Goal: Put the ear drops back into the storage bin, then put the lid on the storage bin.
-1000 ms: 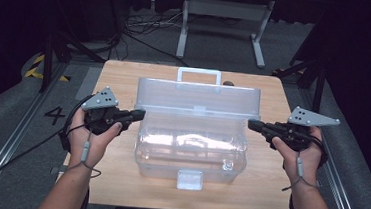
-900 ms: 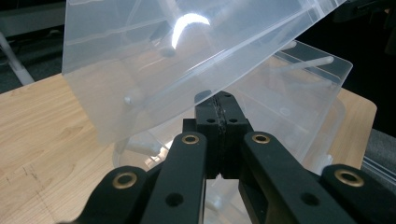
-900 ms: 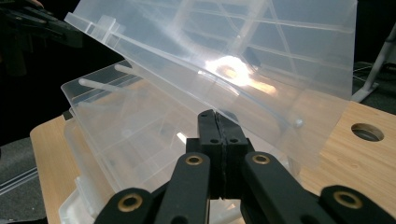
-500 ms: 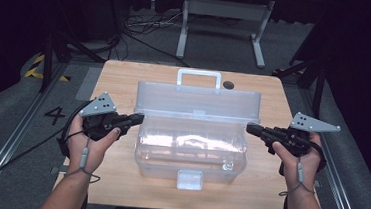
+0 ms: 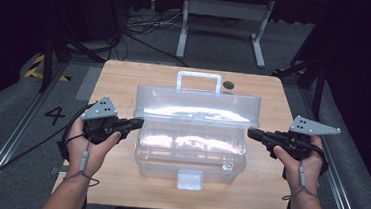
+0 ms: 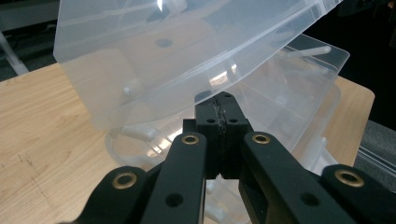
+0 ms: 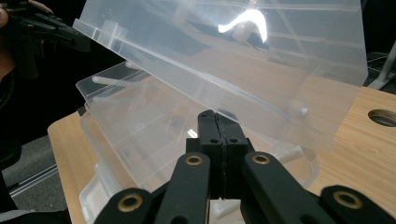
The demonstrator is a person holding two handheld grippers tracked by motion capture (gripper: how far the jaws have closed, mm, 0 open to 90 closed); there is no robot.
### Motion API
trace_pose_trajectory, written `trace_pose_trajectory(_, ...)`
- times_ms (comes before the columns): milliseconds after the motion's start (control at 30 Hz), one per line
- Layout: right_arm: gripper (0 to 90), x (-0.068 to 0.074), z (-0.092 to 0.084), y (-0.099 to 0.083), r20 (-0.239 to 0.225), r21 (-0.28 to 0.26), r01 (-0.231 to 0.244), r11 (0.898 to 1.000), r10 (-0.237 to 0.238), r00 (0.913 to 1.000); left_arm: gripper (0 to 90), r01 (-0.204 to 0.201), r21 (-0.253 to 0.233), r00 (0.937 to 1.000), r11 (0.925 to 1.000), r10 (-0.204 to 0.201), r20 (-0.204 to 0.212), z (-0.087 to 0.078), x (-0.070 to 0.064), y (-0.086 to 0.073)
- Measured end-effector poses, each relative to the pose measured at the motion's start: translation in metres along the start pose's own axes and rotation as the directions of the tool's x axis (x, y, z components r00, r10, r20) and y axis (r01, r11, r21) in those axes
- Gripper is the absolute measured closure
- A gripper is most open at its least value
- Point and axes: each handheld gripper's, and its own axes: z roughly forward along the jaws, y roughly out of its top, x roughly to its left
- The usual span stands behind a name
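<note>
Forearms reach in level from the near edge; the left gripper (image 5: 134,124) and right gripper (image 5: 254,134), jaws pressed together, flank the clear plastic lidded toolbox (image 5: 190,150), seemingly touching its raised lid (image 5: 198,101), mid wooden table (image 5: 125,79).

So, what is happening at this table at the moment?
A person holds a claw in each hand, one at either end of a clear plastic box on the wooden table. The box's lid is raised partway, hinged at the far side, where its handle is. The left claw and the right claw are both shut with nothing between their jaws, and their tips sit under the lid's side edges, apparently propping it up. The box looks empty.
</note>
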Motion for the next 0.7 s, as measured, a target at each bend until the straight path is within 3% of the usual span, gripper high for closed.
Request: trace_pose_trajectory(700,90.0,0.0053,-0.0032,-0.0049,-0.019,0.085,0.008,0.996,-0.007,0.9998,89.3,-0.015,0.100,0.9999,0.9949,0.015,0.005,-0.0023,-0.0066,-0.0030)
